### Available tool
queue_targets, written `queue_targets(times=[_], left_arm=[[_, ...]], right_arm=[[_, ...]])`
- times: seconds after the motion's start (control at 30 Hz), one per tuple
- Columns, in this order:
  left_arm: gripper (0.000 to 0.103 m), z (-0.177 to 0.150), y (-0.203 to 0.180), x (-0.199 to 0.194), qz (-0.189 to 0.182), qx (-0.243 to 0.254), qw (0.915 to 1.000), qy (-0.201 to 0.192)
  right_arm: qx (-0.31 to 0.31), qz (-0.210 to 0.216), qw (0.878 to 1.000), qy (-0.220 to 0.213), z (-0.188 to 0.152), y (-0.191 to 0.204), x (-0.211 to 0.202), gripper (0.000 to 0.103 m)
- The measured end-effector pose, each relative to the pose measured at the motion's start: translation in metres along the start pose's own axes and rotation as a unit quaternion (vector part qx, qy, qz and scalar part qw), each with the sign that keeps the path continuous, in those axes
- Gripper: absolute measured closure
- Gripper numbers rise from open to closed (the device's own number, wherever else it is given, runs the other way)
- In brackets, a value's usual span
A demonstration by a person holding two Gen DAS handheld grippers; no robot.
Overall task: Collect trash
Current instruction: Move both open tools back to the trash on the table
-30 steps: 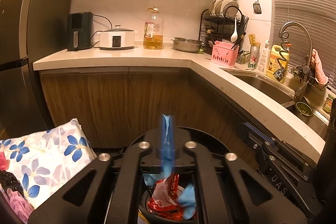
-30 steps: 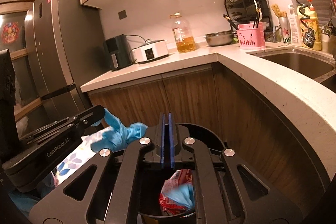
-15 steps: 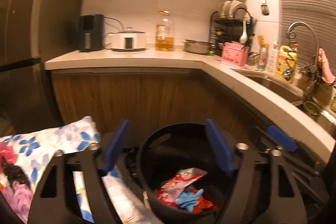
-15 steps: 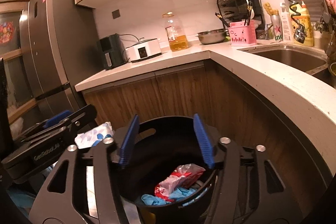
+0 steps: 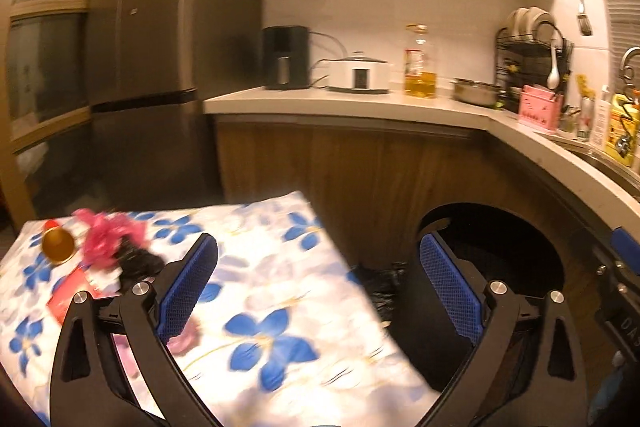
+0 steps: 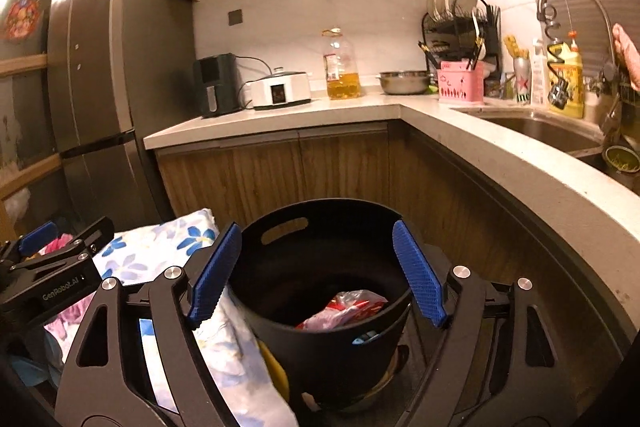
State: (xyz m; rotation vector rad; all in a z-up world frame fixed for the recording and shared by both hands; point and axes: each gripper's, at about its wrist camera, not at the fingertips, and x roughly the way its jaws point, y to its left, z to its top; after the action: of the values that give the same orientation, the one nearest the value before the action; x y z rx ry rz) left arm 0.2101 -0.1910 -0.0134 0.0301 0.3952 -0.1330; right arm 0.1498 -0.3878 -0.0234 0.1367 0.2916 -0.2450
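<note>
The round black plastic bin (image 6: pixel 320 307) sits low in the centre of the right wrist view, on the floor against the wooden cabinet fronts (image 6: pixel 280 167) — a spot where both hands can drop into it. Crumpled red-and-white wrappers (image 6: pixel 344 309) already lie at its bottom. The right gripper (image 6: pixel 318 273) hangs over the bin's mouth, its blue pads apart and widening, nothing between them but the bin's rim beyond.

In the left wrist view the left gripper (image 5: pixel 320 287) points at the blue-flowered white cloth (image 5: pixel 260 307) filling the lower left; its jaws are opening to their widest and are empty. More rubbish waits at that cloth's far left edge: a pink crumpled scrap (image 5: pixel 106 241), a round gold-brown lid (image 5: pixel 59 246), a black wad (image 5: pixel 138 265) and a red card (image 5: pixel 70 293). Judging by its aim, the left gripper is lined up for that cluster, with the bin just right of the cloth so the carry is short.
</note>
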Motion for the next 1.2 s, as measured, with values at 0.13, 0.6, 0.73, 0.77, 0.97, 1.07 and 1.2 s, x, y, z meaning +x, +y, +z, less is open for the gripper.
queue_targets(times=[0.13, 0.6, 0.73, 0.77, 0.97, 1.07, 1.2], left_arm=[[0.006, -0.009, 0.020, -0.014, 0.016, -0.007, 0.9998, 0.003], [0.006, -0.026, 0.061, -0.055, 0.027, -0.013, 0.9996, 0.001], [0.006, -0.033, 0.078, -0.063, 0.042, -0.015, 0.9990, 0.000], [0.006, -0.036, 0.085, -0.064, 0.048, -0.016, 0.9987, 0.000], [0.006, -0.048, 0.129, -0.072, 0.082, -0.039, 0.9958, 0.004], [0.006, -0.054, 0.152, -0.075, 0.100, -0.054, 0.9935, 0.008], [0.006, -0.064, 0.187, -0.076, 0.124, -0.074, 0.9894, 0.017]], right_arm=[[-0.010, -0.004, 1.000, -0.005, -0.006, 0.015, -0.015, 0.026], [-0.009, 0.012, 1.000, -0.002, -0.022, 0.053, -0.054, 0.026], [-0.017, 0.024, 1.000, 0.003, -0.029, 0.071, -0.059, 0.026], [-0.018, 0.028, 0.999, 0.005, -0.031, 0.075, -0.060, 0.026], [-0.031, 0.058, 0.998, 0.010, -0.041, 0.106, -0.064, 0.026], [-0.038, 0.073, 0.996, 0.016, -0.046, 0.123, -0.063, 0.026], [-0.050, 0.095, 0.994, 0.025, -0.054, 0.146, -0.060, 0.026]])
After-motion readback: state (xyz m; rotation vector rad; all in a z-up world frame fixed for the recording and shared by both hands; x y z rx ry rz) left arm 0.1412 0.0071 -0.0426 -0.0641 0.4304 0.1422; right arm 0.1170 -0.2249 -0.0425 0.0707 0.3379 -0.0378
